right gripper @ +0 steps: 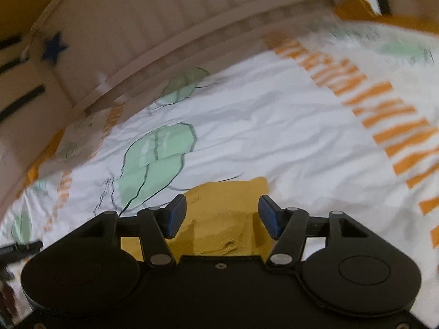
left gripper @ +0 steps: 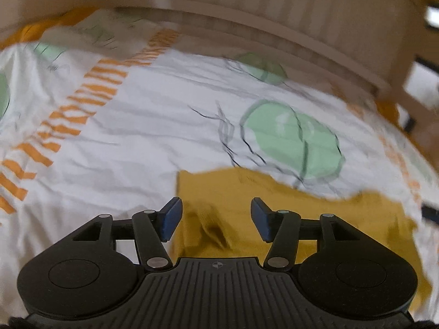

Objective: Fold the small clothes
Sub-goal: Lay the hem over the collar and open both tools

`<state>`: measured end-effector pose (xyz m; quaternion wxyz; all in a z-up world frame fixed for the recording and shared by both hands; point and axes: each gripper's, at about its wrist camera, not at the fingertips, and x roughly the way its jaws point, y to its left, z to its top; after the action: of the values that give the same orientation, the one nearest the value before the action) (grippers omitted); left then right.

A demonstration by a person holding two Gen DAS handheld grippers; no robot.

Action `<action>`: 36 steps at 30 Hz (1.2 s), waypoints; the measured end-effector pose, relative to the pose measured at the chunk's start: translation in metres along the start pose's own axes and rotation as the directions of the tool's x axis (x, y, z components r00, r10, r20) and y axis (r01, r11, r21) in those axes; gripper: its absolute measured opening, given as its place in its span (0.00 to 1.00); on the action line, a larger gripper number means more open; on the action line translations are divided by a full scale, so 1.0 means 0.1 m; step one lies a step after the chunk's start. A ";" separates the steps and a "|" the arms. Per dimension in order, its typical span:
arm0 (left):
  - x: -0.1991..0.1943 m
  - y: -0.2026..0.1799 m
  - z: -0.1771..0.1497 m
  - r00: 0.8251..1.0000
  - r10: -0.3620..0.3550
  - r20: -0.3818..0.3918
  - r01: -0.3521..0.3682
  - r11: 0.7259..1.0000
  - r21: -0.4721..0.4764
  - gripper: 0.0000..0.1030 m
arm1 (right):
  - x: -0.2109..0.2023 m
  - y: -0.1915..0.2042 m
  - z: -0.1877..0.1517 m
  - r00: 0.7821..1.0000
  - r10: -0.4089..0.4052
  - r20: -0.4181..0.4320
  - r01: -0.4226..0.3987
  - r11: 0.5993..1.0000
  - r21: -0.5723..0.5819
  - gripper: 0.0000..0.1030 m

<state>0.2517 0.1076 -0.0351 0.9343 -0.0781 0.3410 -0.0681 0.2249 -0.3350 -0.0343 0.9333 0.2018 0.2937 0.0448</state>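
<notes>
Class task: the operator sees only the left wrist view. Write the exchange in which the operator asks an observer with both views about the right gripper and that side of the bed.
Operator: Is the right gripper gripping the mustard-yellow garment?
Observer: No. The right gripper is open, and the mustard-yellow garment lies below the gap.
Operator: My left gripper is open too. Which part of the cloth is under the right one?
Observer: A corner shows just past its fingertips, on the printed bedsheet.
Operator: Any mark on the wooden bed rail?
Observer: Yes, a dark blue star on the wooden bed rail.
</notes>
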 end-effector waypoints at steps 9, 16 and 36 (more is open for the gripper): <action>0.14 -0.45 -0.45 0.990 -0.024 -0.142 0.052 0.979 0.199 0.52 | 0.02 0.77 -0.44 0.992 -0.018 -0.123 -0.029 0.928 -0.371 0.65; 0.47 -0.47 -0.32 0.984 0.012 -0.180 0.033 0.970 0.242 0.53 | 0.37 0.99 -0.60 0.973 -0.089 -0.212 -0.024 0.878 -0.479 0.66; 1.09 -0.25 0.27 0.983 0.031 -0.183 -0.008 0.992 0.126 0.58 | 1.04 0.91 -0.15 0.970 -0.111 -0.214 0.038 0.947 -0.319 0.72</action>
<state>0.3497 0.0663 -0.0780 0.9024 -0.0093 0.4218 -0.0869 0.3054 -0.2257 -0.0638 0.9142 0.0340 0.3962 0.0783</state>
